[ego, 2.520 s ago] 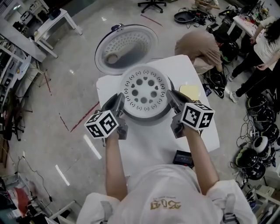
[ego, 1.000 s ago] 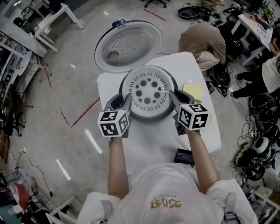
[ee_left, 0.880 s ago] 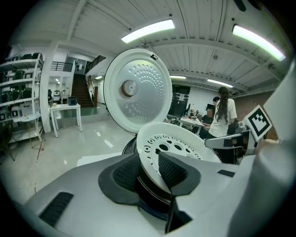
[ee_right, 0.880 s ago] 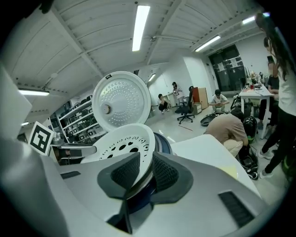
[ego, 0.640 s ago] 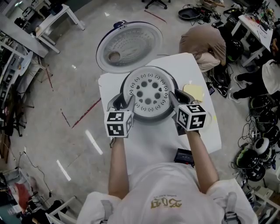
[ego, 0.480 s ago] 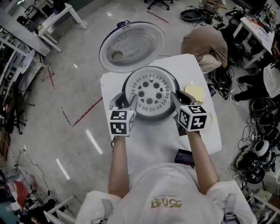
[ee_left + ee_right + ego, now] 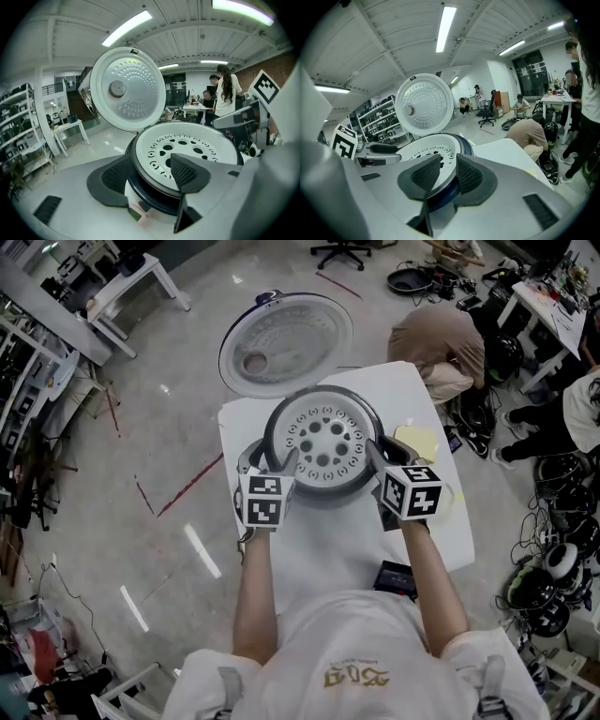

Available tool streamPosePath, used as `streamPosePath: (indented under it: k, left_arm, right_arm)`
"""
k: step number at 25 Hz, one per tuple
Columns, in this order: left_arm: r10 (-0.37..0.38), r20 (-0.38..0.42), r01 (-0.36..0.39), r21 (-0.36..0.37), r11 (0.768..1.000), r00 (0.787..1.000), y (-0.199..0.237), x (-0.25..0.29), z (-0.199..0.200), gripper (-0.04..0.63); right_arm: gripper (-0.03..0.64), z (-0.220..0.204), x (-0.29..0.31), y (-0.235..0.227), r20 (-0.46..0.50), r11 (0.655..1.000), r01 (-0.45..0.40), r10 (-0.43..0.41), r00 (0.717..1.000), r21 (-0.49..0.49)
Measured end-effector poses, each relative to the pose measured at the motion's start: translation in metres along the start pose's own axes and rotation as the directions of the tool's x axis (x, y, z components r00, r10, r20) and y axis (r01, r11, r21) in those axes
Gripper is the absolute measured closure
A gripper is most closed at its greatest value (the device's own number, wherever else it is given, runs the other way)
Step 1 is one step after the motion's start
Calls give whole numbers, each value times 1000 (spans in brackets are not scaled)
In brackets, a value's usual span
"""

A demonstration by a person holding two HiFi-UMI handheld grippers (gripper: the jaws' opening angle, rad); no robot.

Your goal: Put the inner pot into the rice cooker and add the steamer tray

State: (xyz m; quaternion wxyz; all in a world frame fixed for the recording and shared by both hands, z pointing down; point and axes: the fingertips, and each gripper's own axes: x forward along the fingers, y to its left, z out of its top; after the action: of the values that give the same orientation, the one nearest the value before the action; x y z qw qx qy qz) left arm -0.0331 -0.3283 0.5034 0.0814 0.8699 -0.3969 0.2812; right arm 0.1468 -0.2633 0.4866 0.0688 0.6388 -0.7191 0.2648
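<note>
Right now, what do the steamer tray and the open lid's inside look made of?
The steamer tray: likely white plastic, matte; evenly pale, moulded holes, no glints. The lid, inner plate: probably metal, satin silver; dimpled with a soft sheen. Looks alone cannot confirm either.

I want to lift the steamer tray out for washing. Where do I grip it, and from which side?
Pinch the steamer tray by its thin rim, one jaw inside, one outside, coming from the near left and right. It lies flat in the rice cooker with no handle showing, and the open lid blocks the far side.
</note>
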Motion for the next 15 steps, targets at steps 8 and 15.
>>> streamPosePath:
  k: [8,15]
  left_arm:
    - [-65,127,86,-165,983,990,-7,-27,6,324]
    - [-106,171,133,-155,979,980,-28,-58,-1,446]
  right_arm:
    - [514,2,-28,18,85,996,-60,55,995,59]
    - [606,-16,-66,43,141,980,-144,124,982,140]
